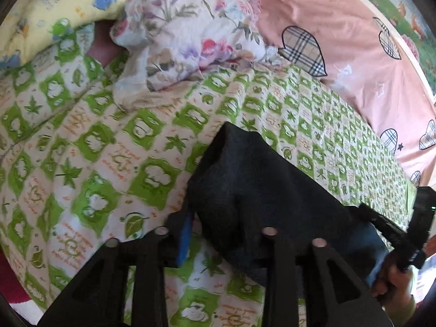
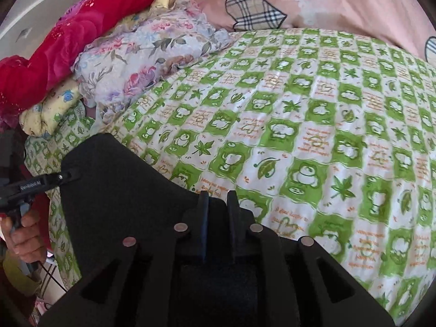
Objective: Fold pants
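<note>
The dark pants (image 1: 261, 188) hang as a folded bundle over the green-and-white bedspread (image 1: 109, 150). In the left wrist view my left gripper (image 1: 215, 234) stands with jaws apart: its blue-padded left finger (image 1: 184, 242) is clear of the cloth, the right finger is hidden under the fabric. My right gripper (image 1: 381, 223) shows at the right edge, pinching the far end of the pants. In the right wrist view my right gripper (image 2: 218, 204) is shut on the pants (image 2: 122, 190), with cloth draped over both sides. The left gripper (image 2: 65, 177) shows at the left, at the cloth's edge.
A crumpled floral sheet (image 1: 185, 35) and a yellow cartoon pillow (image 1: 54, 8) lie at the far side of the bed. A pink heart-patterned duvet (image 1: 340, 41) lies to the right. A red blanket (image 2: 68, 43) is piled at the back left.
</note>
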Motion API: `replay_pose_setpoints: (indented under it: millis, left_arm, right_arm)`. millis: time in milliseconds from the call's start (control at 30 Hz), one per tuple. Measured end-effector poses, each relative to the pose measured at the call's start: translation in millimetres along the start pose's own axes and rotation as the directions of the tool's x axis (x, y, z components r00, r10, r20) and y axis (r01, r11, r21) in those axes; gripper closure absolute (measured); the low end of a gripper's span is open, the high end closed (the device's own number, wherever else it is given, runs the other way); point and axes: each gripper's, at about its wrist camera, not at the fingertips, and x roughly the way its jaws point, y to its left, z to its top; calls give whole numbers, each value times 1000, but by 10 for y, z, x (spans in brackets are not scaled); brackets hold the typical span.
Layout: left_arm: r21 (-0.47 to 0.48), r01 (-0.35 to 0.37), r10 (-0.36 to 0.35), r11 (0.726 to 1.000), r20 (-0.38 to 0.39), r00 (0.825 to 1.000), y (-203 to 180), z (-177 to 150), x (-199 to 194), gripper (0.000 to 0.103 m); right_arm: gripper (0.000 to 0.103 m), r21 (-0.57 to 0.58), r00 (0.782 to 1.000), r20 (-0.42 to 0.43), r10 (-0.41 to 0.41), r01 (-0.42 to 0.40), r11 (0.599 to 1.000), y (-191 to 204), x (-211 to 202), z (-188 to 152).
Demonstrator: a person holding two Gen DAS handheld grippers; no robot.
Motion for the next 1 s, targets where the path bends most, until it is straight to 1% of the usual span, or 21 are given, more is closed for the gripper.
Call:
replay_pose_setpoints:
  millis: [33, 67, 133, 167, 200, 267, 333, 367, 433, 467, 533, 600, 633, 667, 733, 800, 867, 933, 1000]
  left_arm:
    - [4, -17, 17, 1000, 23, 1000, 11, -5, -78, 59]
    - [14, -34, 33, 999, 41, 999, 15, -13, -156, 53]
    - [43, -43, 40, 998, 84, 996, -17, -27, -344, 52]
    - [58, -46, 41, 997, 96, 995, -51, -37, -412, 52]
    - [93, -45, 34, 995, 113, 993, -123, -54, -499, 51]
    - [170, -26, 5, 985, 122, 992, -304, -95, -600, 48]
    - [289, 13, -49, 957, 117, 992, -602, -203, -679, 48]
    - [325, 29, -69, 945, 112, 991, -704, -243, -687, 48]
    - [427, 78, -126, 901, 86, 988, -996, -381, -705, 48]
    - [475, 103, -153, 874, 68, 986, -1139, -460, -706, 48]
    - [573, 154, -198, 805, 14, 980, -1449, -641, -673, 48]
    - [632, 193, -220, 751, -37, 975, -1679, -788, -627, 48]
    - [649, 204, -226, 733, -51, 973, -1746, -843, -622, 48]
    - [676, 225, -236, 701, -78, 969, -1874, -944, -605, 48]
    - [706, 255, -253, 660, -111, 961, -2039, -1066, -608, 47]
    - [739, 298, -276, 604, -156, 948, -2242, -1217, -605, 45]
    - [767, 322, -287, 555, -187, 940, -2411, -1372, -614, 45]
    - [798, 346, -290, 494, -225, 930, -2622, -1546, -614, 45]
    - [817, 359, -286, 452, -249, 925, -2765, -1656, -578, 45]
  right_arm:
    - [77, 5, 1000, 11, -13, 13, 1000, -9, -89, -8]
    - [67, 10, 999, 25, -22, 22, 1000, -20, -195, -16]
    - [59, 23, 997, 71, -15, 13, 1000, -55, -490, -76]
    - [58, 27, 996, 87, -17, 15, 1000, -68, -615, -116]
    - [58, 30, 995, 100, -29, 26, 999, -85, -791, -189]
    - [58, 44, 992, 116, -44, 39, 998, -121, -1034, -317]
    - [58, 75, 990, 126, -67, 58, 996, -179, -1272, -487]
    - [58, 91, 988, 127, -82, 71, 993, -215, -1376, -573]
    - [58, 134, 985, 127, -120, 103, 986, -308, -1580, -772]
    - [58, 157, 983, 124, -137, 117, 981, -354, -1655, -857]
    - [58, 216, 979, 113, -172, 145, 966, -459, -1812, -1067]
    - [58, 269, 973, 111, -203, 168, 948, -555, -1971, -1270]
    - [58, 289, 969, 110, -221, 181, 940, -588, -2033, -1343]
    - [58, 317, 963, 110, -245, 200, 927, -633, -2122, -1448]
    - [58, 365, 954, 117, -276, 217, 905, -711, -2274, -1608]
    - [58, 416, 942, 115, -314, 242, 877, -813, -2418, -1768]
    - [58, 458, 934, 112, -339, 254, 852, -904, -2525, -1899]
    - [58, 497, 925, 102, -366, 271, 824, -1002, -2622, -2020]
    - [58, 530, 917, 100, -386, 279, 801, -1084, -2701, -2121]
